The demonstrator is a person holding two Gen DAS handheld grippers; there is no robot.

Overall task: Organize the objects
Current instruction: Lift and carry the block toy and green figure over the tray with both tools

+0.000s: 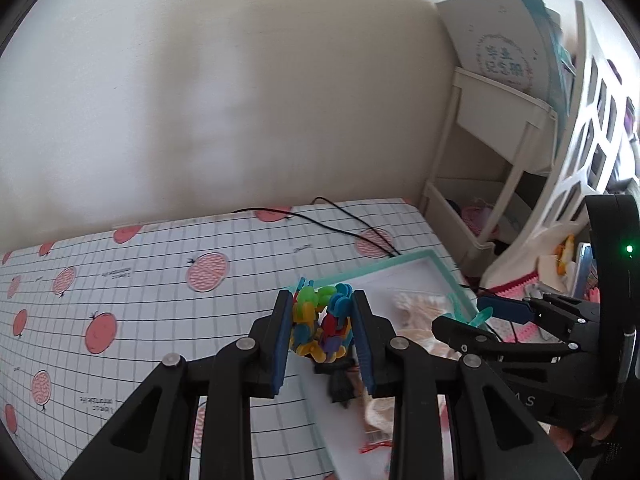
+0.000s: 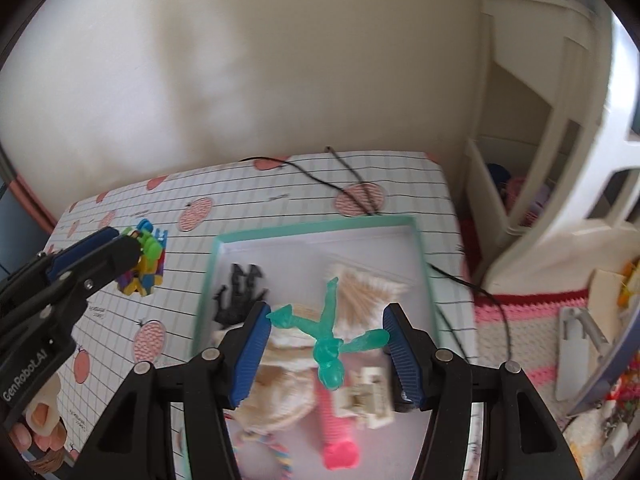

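Note:
My left gripper (image 1: 322, 330) is shut on a cluster of colourful plastic clips (image 1: 322, 326) and holds it above the table near the tray's left edge; it also shows in the right wrist view (image 2: 146, 258). My right gripper (image 2: 326, 340) is shut on a translucent green toy figure (image 2: 326, 340) by its outstretched limbs, above the teal-rimmed white tray (image 2: 420, 248). The right gripper also shows in the left wrist view (image 1: 486, 316). In the tray lie a black toy figure (image 2: 238, 292), a bag of cotton swabs (image 2: 364, 286), a pink tube (image 2: 336, 436) and a cream plastic piece (image 2: 366, 398).
The table (image 1: 140, 304) has a white grid cloth with pink fruit prints. A black cable (image 2: 348, 184) crosses its far side. A white shelf unit (image 1: 492, 128) with books and a white lattice rack (image 1: 588, 128) stand at the right. A pink crocheted mat (image 2: 532, 316) lies right of the tray.

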